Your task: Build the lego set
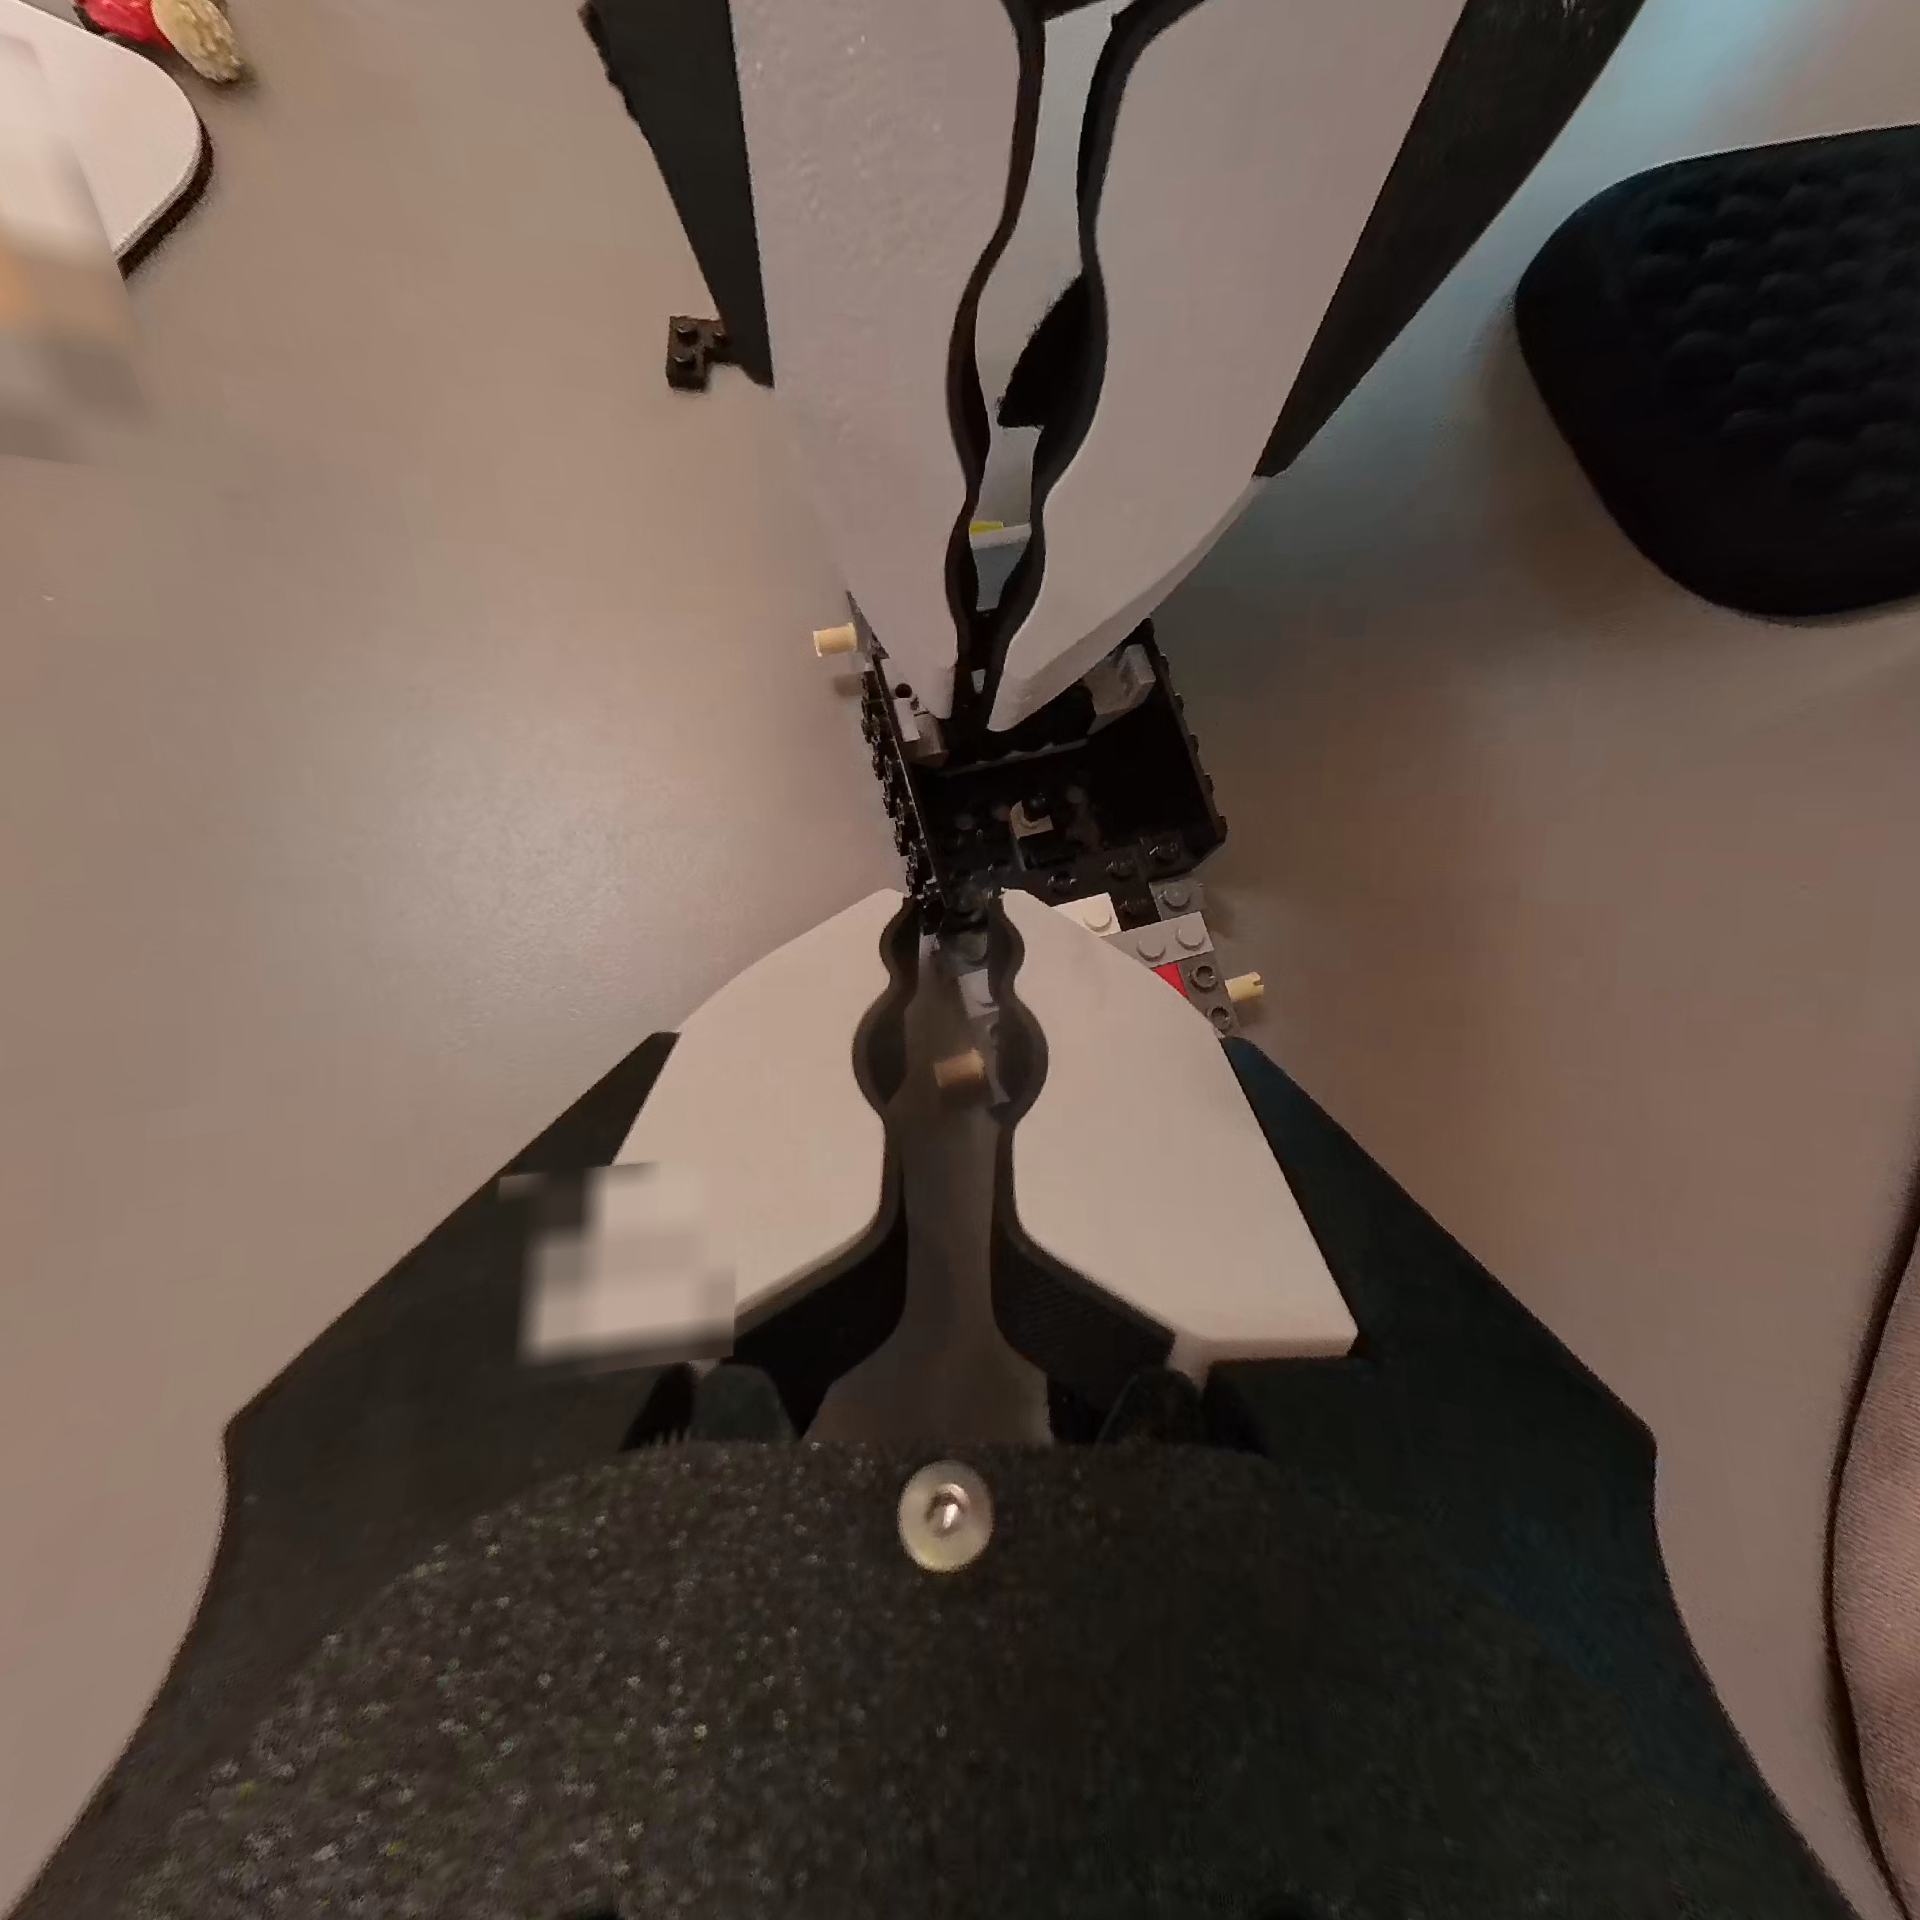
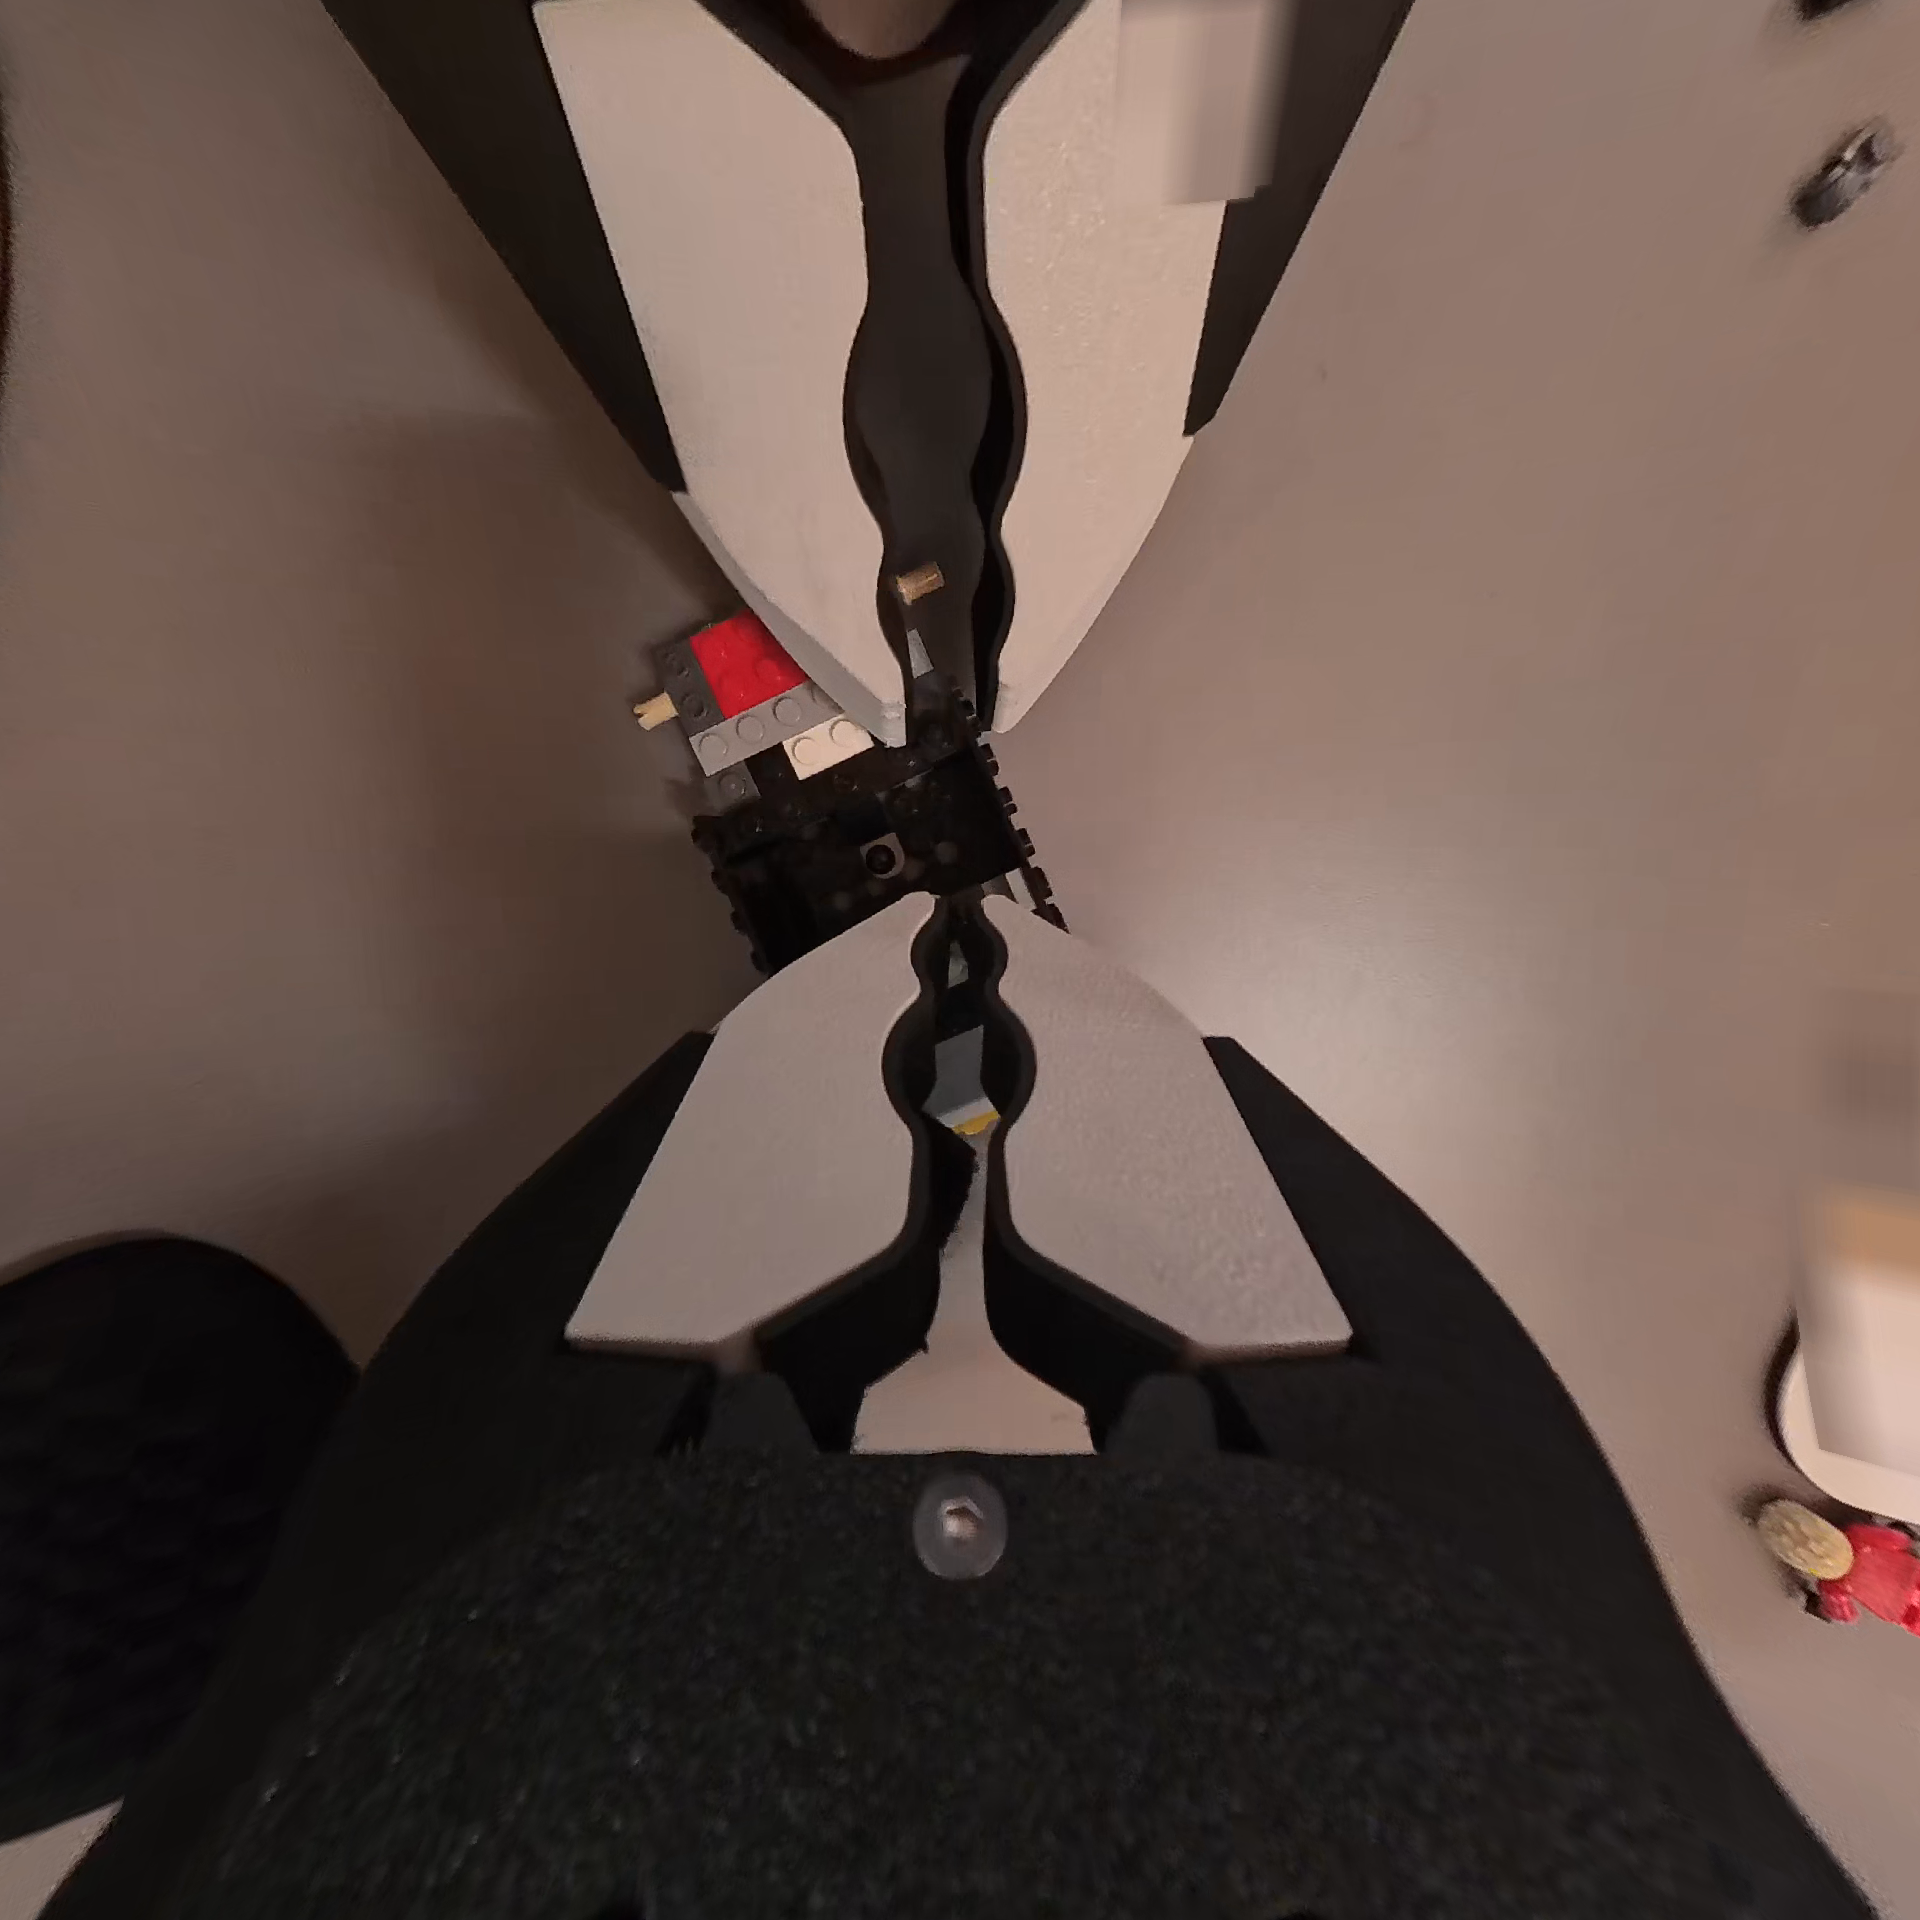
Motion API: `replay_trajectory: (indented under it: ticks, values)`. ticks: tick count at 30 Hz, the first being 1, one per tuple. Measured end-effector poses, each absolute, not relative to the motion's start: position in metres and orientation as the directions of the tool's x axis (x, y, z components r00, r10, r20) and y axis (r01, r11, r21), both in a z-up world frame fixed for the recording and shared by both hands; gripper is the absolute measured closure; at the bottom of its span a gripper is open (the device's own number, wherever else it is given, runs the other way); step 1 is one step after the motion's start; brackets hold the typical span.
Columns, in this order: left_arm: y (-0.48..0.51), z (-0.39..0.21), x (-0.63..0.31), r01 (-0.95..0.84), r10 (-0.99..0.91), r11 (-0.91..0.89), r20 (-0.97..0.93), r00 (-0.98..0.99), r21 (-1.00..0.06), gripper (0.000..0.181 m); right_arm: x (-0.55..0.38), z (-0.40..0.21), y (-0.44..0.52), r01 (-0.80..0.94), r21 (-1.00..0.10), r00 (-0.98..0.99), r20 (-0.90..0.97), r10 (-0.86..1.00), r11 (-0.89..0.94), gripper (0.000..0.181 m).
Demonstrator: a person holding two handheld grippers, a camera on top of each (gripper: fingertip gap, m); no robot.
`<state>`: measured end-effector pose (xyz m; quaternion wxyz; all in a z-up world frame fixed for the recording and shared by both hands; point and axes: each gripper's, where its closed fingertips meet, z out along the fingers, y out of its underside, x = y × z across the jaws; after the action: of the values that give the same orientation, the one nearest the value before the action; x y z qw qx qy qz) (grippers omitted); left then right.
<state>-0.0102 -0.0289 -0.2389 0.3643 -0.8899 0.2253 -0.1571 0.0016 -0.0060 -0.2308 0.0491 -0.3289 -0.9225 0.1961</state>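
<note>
Grey tabletop (image 1: 416, 727), lego build (image 1: 1049, 810) pinched between left claw (image 1: 961, 914), right claw (image 2: 961, 914)

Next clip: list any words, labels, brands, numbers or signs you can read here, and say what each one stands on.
No text can be read in either view.
The lego model, gripped by the left claw and the right claw: studs too small to show any marking.
The loose black lego piece on the table: no writing shows.
</note>
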Motion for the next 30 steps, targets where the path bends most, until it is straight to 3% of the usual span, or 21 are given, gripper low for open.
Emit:
replay_trajectory:
  ticks: [6, 20, 30]
  values:
    - [-0.029, -0.239, -0.01, -0.279, -0.515, -0.635, 0.126, 0.848, -0.721, 0.17, -0.001, -0.232, -0.006, 0.574, -0.361, -0.792, -0.014, 0.611, 0.735, 0.179]
    - [-0.029, -0.24, -0.01, -0.265, -0.515, -0.636, 0.143, 0.845, -0.724, 0.17, -0.001, -0.234, -0.006, 0.572, -0.397, -0.783, 0.0, 0.623, 0.718, 0.179]
    - [-0.028, -0.239, -0.01, -0.26, -0.516, -0.634, 0.147, 0.844, -0.729, 0.17, 0.004, -0.214, 0.001, 0.588, -0.563, -0.713, -0.021, 0.701, 0.581, 0.174]
